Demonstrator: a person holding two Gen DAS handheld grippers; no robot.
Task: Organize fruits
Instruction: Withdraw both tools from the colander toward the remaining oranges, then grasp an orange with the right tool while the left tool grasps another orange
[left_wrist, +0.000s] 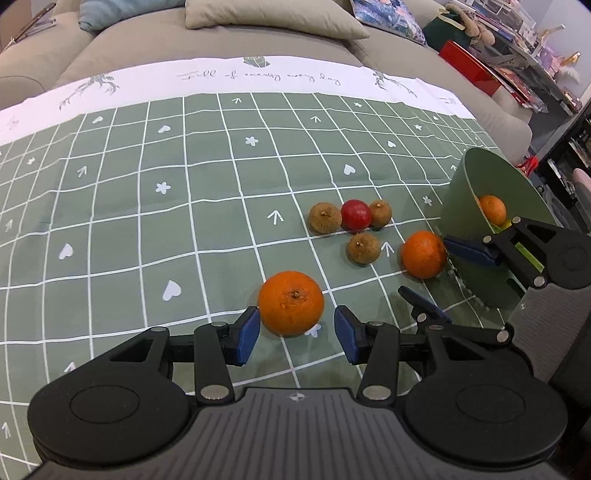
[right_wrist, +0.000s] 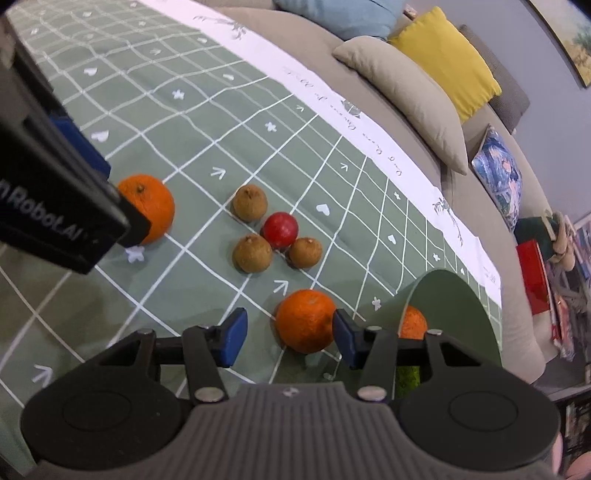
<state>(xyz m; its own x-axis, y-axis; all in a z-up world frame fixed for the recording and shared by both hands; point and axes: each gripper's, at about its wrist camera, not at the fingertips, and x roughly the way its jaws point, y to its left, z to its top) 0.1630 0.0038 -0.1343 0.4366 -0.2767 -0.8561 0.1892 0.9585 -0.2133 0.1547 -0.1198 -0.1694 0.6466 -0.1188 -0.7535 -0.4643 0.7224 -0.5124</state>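
Oranges: one (left_wrist: 291, 302) between left claw (left_wrist: 297, 334) pads, one (right_wrist: 306, 320) by right claw (right_wrist: 290, 338) | both claws wide open, holding nothing | step: grabbing | next: squeeze gently, lift into green bucket (left_wrist: 465, 206)

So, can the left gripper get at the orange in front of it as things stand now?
Probably yes. The left gripper is open, the orange sits between its fingers, and nothing blocks it on the tablecloth.
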